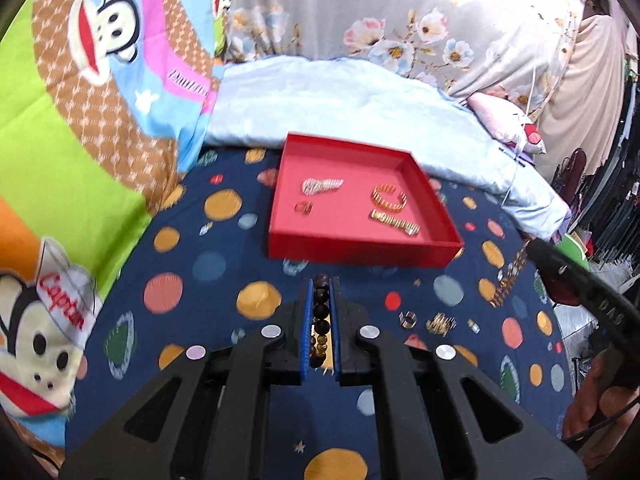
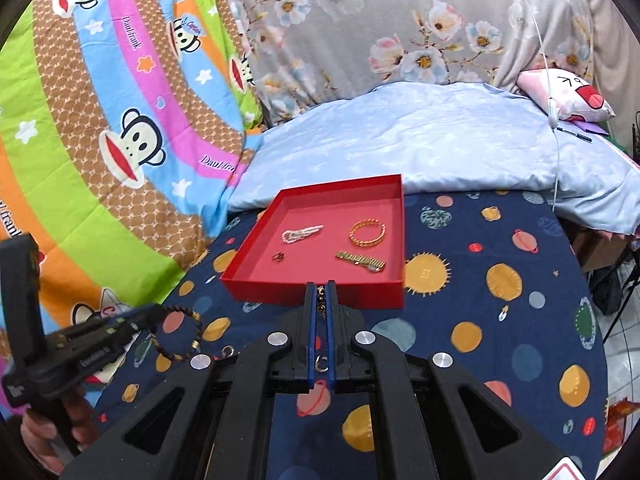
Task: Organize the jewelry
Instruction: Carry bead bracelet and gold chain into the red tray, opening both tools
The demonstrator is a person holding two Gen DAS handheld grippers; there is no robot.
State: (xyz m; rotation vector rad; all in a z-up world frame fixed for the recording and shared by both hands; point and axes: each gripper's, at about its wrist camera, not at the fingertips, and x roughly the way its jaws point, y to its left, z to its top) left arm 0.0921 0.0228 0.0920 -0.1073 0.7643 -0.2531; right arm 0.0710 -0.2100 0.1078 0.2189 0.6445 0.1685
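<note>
Jewelry is what I am sorting: my left gripper is clamped on a dark beaded bracelet, and my right gripper is pinched shut on a thin gold chain, both held above the cloth just short of the red tray. In the tray lie a pearl clip, a small ring, a gold bangle and a gold watch band. To do this well, I think each piece should travel clear over the near wall and go down on bare pink floor, apart from what lies there, one hand letting go at a time so the chain does not tangle. A ring and a small gold cluster wait on the planet-print cloth. Behind the tray sit a pale blue quilt, a monkey-print blanket and a floral sheet.
</note>
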